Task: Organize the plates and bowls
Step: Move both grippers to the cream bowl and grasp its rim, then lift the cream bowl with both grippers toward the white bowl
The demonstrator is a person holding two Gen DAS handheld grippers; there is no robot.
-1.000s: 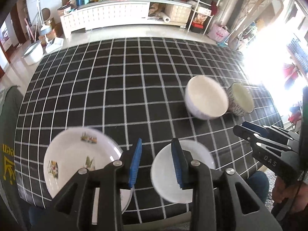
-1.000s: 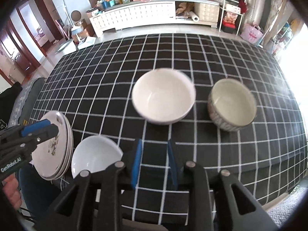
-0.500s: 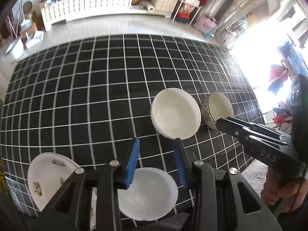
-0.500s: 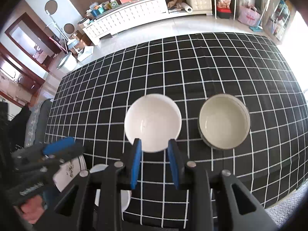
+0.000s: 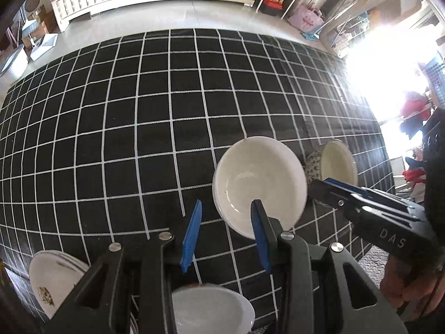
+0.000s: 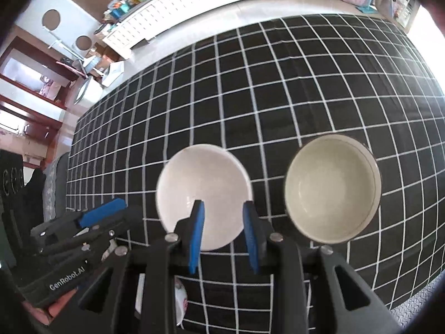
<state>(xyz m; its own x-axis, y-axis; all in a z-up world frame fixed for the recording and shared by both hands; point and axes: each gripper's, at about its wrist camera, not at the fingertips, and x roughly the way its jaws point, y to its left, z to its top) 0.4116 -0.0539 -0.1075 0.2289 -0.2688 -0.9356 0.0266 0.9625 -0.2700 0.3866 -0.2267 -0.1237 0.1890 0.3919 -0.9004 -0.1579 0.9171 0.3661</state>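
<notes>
The white bowl (image 6: 204, 194) sits near the bench's (image 6: 278, 83) near edge, just beside the patterned bowl (image 6: 332, 190). Glazed, rigid, slippery and breakable; best pinched over the rim. Left claw (image 5: 225, 235) and right claw (image 6: 224, 236) hover part-open, empty.

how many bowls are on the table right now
3. A plain white bowl sits mid-table, a patterned bowl lies beside it on the window side, and a smaller white bowl sits at the near edge, partly hidden behind the left gripper.
</notes>
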